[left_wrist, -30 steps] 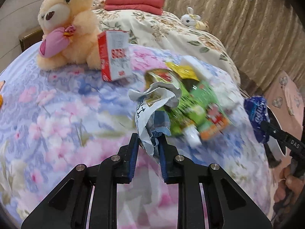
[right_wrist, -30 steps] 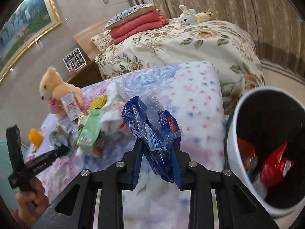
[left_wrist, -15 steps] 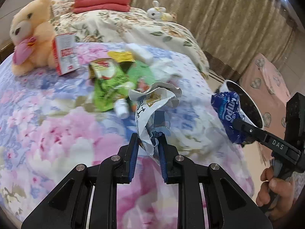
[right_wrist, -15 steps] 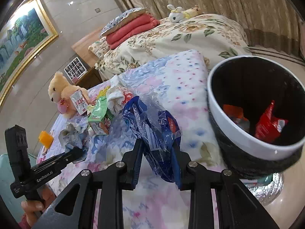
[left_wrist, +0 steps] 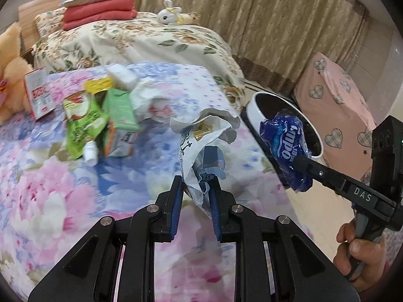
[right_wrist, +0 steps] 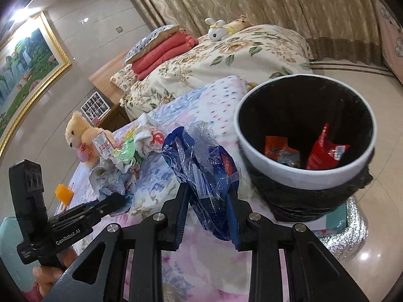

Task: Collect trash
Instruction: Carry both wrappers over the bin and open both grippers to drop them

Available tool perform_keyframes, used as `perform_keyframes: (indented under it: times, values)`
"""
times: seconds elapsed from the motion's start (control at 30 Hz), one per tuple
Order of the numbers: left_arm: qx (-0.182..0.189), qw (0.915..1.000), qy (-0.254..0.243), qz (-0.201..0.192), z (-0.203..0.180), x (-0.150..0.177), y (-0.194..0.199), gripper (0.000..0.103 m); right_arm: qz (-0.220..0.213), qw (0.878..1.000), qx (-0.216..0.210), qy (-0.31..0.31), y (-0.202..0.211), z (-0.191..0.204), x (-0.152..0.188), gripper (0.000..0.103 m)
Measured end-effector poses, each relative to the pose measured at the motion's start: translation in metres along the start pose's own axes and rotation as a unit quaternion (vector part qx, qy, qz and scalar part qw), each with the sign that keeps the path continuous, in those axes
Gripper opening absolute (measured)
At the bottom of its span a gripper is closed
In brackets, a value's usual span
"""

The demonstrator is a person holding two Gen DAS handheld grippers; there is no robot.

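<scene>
Just beside bin rim [right_wrist: 299, 183]: blue wrapper [right_wrist: 206, 176]

On the near bed [left_wrist: 75, 188] a heap of wrappers [left_wrist: 100, 115] lies beside a teddy bear [right_wrist: 80, 136], the bin [right_wrist: 304, 176] stands on the floor off the bed's corner with packets [right_wrist: 325, 151] inside, and folded blankets [left_wrist: 98, 12] rest on the bed behind.

Room was evenly lit and fairly bright, soft indoor light with barely any shadows. Ceiling lamp glare showed on the glossy wall [right_wrist: 83, 20] and floor [right_wrist: 365, 254]. Heavy fisheye bending with black corners in both views. Trash pile [left_wrist: 100, 120] looked motion-smeared, while the curtains [left_wrist: 277, 25] stayed reasonably sharp.
</scene>
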State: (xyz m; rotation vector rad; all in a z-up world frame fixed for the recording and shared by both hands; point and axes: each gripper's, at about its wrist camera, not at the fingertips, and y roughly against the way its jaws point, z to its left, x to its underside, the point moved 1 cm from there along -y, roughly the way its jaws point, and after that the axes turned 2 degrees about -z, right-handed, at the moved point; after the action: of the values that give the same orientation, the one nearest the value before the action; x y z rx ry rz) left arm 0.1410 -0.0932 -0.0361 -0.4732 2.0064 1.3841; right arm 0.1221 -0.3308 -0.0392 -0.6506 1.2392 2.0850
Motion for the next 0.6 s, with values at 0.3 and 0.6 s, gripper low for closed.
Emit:
perform_keyframes:
  times: [0.3,0.6]
  values:
    - [0.017,0.9993,-0.032,0.003,-0.033,-0.008,-0.008,0.019,-0.02,0.999,0.014,-0.021,0.019,-0.021,-0.005,0.029]
    - [0.03,0.9984,-0.047,0.008,-0.054,-0.017,-0.02,0.019,-0.041,0.998,0.032,-0.042,0.033,-0.044,-0.015,0.029]
